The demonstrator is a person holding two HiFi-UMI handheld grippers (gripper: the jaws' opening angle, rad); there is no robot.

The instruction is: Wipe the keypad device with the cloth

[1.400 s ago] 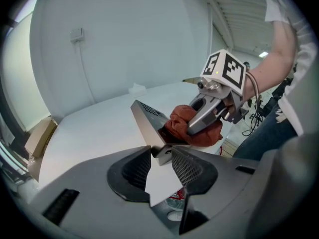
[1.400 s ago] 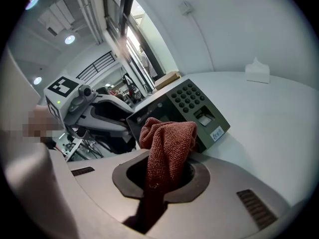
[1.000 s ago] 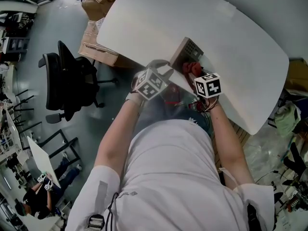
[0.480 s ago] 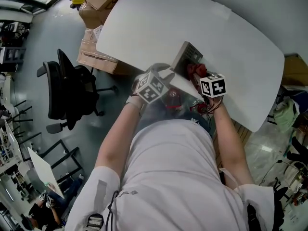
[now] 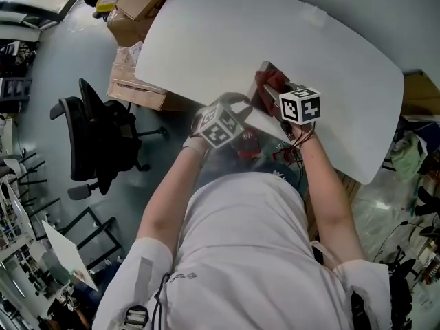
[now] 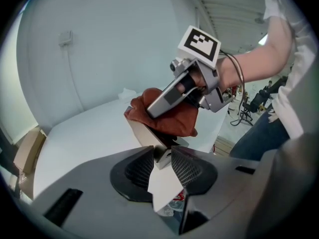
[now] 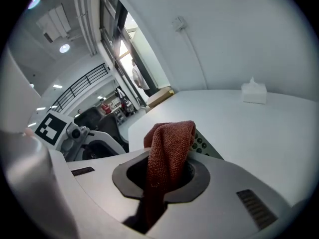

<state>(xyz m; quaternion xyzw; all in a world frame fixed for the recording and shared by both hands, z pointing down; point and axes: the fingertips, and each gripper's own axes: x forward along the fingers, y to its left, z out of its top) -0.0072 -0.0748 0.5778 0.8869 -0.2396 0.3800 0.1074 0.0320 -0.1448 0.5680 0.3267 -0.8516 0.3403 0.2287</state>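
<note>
A grey keypad device (image 5: 262,82) stands tilted at the near edge of the white table (image 5: 227,40). My left gripper (image 6: 160,156) is shut on the device's near corner (image 6: 143,133). A rust-red cloth (image 5: 271,81) lies over the keypad face. My right gripper (image 5: 280,91) is shut on that cloth (image 7: 168,148) and presses it against the device from the right. In the right gripper view, a few rows of keys (image 7: 202,143) show beside the cloth. The left gripper view shows the right gripper (image 6: 183,89) on top of the cloth (image 6: 172,119).
A small white tissue box (image 7: 254,92) sits far back on the table. A black office chair (image 5: 96,139) and cardboard boxes (image 5: 134,78) stand on the floor to the left. Bags and clutter (image 5: 412,163) lie past the table's right end.
My right gripper has drawn the cloth up across the keypad, away from the person, so it now covers the keys. The left gripper keeps its hold on the device.
</note>
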